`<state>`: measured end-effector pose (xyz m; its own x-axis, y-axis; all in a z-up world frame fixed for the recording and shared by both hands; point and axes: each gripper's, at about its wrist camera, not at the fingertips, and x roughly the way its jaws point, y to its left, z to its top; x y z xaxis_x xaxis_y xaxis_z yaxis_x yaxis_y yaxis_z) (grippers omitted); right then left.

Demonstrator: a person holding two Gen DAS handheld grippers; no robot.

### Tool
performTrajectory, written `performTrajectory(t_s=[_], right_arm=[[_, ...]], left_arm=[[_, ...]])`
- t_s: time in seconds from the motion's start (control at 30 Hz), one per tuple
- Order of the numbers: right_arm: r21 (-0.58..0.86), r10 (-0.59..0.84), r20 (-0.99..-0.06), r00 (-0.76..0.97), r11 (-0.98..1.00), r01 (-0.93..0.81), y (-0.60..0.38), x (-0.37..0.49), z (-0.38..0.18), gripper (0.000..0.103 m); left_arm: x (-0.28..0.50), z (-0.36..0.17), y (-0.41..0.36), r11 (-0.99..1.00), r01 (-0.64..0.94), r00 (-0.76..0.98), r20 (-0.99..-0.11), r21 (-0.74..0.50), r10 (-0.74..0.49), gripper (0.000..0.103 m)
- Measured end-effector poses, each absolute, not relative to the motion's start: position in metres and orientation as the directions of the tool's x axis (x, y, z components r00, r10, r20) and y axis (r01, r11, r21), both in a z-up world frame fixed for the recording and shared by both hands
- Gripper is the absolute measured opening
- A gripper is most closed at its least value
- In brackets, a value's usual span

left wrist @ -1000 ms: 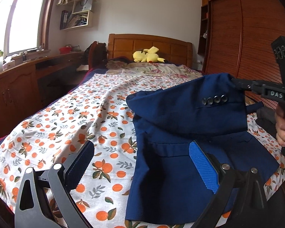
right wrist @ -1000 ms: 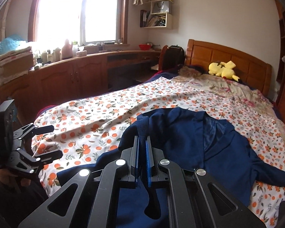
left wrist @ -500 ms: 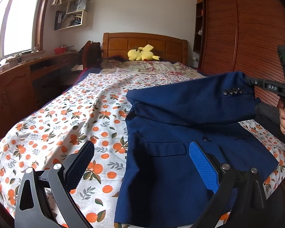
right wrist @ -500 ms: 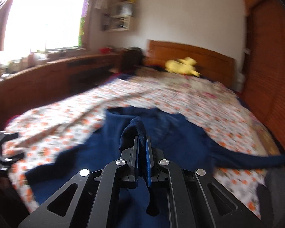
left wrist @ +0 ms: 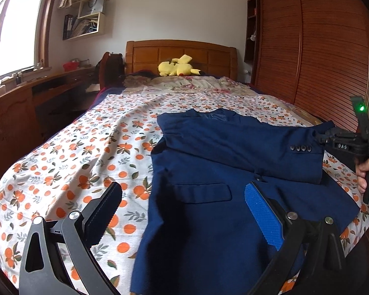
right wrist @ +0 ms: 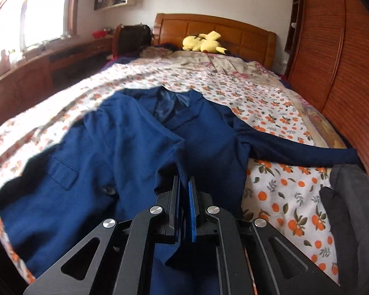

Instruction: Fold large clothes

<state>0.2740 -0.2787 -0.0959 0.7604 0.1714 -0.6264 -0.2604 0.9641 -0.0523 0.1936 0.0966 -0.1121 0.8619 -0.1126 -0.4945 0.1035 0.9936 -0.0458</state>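
A navy blue suit jacket (left wrist: 209,196) lies front up on the orange-print bedspread (left wrist: 86,147). One sleeve (left wrist: 246,145) is folded across its chest, with cuff buttons at the right. My right gripper (left wrist: 319,139) is shut on that sleeve's cuff, just above the jacket; in its own view (right wrist: 184,184) the jaws pinch blue cloth (right wrist: 174,162). The other sleeve (right wrist: 295,150) stretches out to the right over the bed. My left gripper (left wrist: 182,204) is open and empty, low over the jacket's lower left part near the pocket flap (left wrist: 201,191).
A yellow plush toy (left wrist: 177,68) lies at the wooden headboard. A wardrobe (left wrist: 319,49) lines the right side. A wooden desk (left wrist: 12,113) stands along the left under the window. Dark grey clothes (right wrist: 351,209) lie at the bed's right edge.
My right gripper has carried the sleeve cuff to the right and down, so the sleeve now lies flat across the jacket's chest. My left gripper has stayed open.
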Motion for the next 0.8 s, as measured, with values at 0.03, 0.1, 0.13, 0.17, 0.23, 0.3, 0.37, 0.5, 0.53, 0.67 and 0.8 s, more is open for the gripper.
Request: performTrajectory(t_s=[0.03,0.1,0.13,0.17,0.23,0.3,0.37,0.5,0.53,0.67,0.8], right_arm=[[-0.047,0.182,-0.619,0.764,0.963,-0.267,-0.278,0.272,-0.09,0.005],[-0.043,0.195,-0.611,0.767,0.96,-0.278,-0.276,0.269,-0.079,0.006],[-0.056,0.176,-0.608,0.774,0.963,-0.264,-0.276,0.269,-0.077,0.008],[-0.071,0.151,-0.6,0.786,0.968,-0.241,-0.277,0.27,-0.075,0.016],[-0.068,0.127,-0.593,0.795,0.976,-0.206,-0.285,0.274,-0.074,0.041],[-0.058,0.12,-0.605,0.787,0.979,-0.193,-0.293,0.278,-0.079,0.043],[-0.06,0.116,-0.617,0.778,0.979,-0.193,-0.298,0.279,-0.088,0.043],[-0.044,0.13,-0.671,0.73,0.976,-0.214,-0.301,0.279,-0.12,0.043],[-0.041,0.135,-0.679,0.722,0.975,-0.221,-0.3,0.278,-0.126,0.043],[-0.016,0.173,-0.723,0.669,0.963,-0.267,-0.294,0.273,-0.153,0.043],[0.0,0.2,-0.743,0.639,0.954,-0.299,-0.287,0.266,-0.167,0.043]], left_arm=[[0.194,-0.111,0.094,0.993,0.108,0.862,-0.494,-0.046,-0.117,0.101],[0.197,-0.111,0.088,0.992,0.117,0.862,-0.492,-0.048,-0.126,0.1],[0.2,-0.11,0.084,0.991,0.124,0.861,-0.49,-0.051,-0.133,0.1],[0.201,-0.11,0.081,0.99,0.129,0.861,-0.489,-0.052,-0.138,0.1],[0.206,-0.11,0.072,0.988,0.141,0.86,-0.487,-0.057,-0.151,0.1],[0.212,-0.112,0.063,0.986,0.152,0.858,-0.488,-0.061,-0.163,0.1],[0.215,-0.114,0.055,0.985,0.163,0.854,-0.492,-0.061,-0.172,0.1],[0.224,-0.119,0.035,0.981,0.188,0.844,-0.503,-0.049,-0.187,0.1],[0.225,-0.121,0.031,0.98,0.194,0.842,-0.505,-0.048,-0.191,0.1],[0.229,-0.127,0.017,0.976,0.213,0.834,-0.514,-0.038,-0.202,0.101],[0.231,-0.132,0.008,0.974,0.224,0.825,-0.526,-0.029,-0.205,0.101]])
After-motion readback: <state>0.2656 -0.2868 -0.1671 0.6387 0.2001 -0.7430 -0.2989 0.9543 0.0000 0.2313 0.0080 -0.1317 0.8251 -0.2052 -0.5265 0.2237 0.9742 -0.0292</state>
